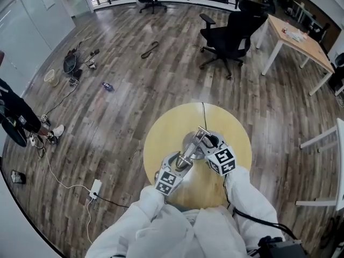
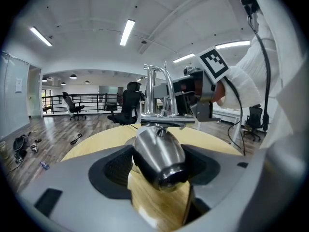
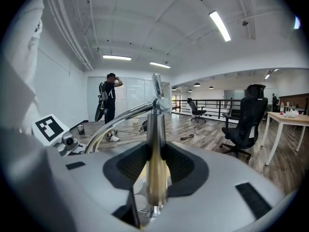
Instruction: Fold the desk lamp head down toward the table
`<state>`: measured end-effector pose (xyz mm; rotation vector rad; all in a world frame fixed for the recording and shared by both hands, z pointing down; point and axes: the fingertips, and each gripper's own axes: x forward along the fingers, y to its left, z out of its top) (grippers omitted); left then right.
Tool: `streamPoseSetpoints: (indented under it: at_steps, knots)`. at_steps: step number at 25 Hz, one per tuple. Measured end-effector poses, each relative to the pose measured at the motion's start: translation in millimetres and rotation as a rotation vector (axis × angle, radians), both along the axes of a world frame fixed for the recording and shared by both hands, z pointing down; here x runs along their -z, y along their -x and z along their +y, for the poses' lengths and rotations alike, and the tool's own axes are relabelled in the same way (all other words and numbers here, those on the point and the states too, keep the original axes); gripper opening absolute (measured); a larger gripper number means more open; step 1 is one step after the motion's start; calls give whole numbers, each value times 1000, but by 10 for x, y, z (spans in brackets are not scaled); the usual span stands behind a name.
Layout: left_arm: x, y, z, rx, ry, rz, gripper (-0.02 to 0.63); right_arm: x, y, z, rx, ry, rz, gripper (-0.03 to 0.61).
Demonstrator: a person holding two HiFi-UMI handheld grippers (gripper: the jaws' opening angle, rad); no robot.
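A chrome desk lamp stands in the middle of a round yellow table. Its bullet-shaped head points low over the tabletop, toward me. It lies between the pads of my left gripper, which flank it closely without clearly pressing it, so I read that gripper as open. The lamp's folded arms rise behind the head. My right gripper is shut on the lamp's upright post, low near the base. In the head view the left gripper is near the front and the right gripper beside the base.
The lamp's black cord runs off the table's far edge. A black office chair and a wooden desk stand beyond. Cables and a power strip lie on the floor at left, near a person.
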<state>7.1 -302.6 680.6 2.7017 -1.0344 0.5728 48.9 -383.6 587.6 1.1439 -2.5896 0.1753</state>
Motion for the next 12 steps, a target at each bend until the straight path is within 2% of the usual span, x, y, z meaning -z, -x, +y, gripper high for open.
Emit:
streamPoseSetpoints:
  at_steps: [12]
  knots:
    - [-22,-52,-38,-5,-4,-6,298,-19,-9,-4,-17,3,1,121]
